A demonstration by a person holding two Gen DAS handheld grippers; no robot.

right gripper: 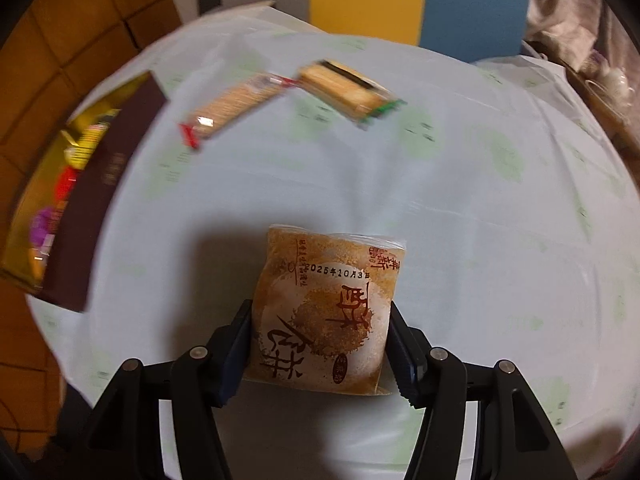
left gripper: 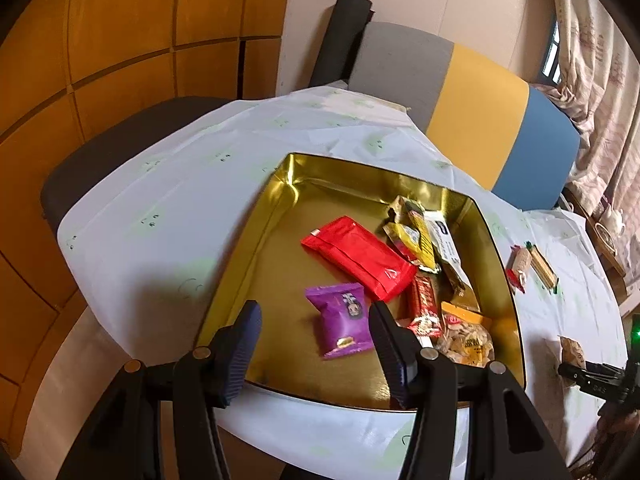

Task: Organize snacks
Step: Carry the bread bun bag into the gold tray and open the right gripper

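Left wrist view looks down into a gold tin (left gripper: 256,248) on a table under a pale cloth (left gripper: 168,200). The left gripper (left gripper: 316,320) hangs over the tin's near part with its fingers spread and nothing between the pads; a purple packet (left gripper: 340,322) lies on the tin floor below them, in the gap as seen from this camera. Above it in the frame lies a red packet (left gripper: 358,264), and toward the right wall of the tin a heap of other wrapped snacks (left gripper: 424,248). Outside the tin, at the right of the frame, two cracker packs (left gripper: 532,266) lie on the cloth.

Right wrist view, blurred, shows the right gripper (right gripper: 320,344) pinching a brown pastry packet (right gripper: 324,312) by its two sides at lower centre; a shadow lies on the cloth to its left. The two cracker packs sit in the upper middle, one red-ended (right gripper: 232,108), one green-ended (right gripper: 348,90), nearly end to end. The tin (right gripper: 96,200) stands at the left edge.
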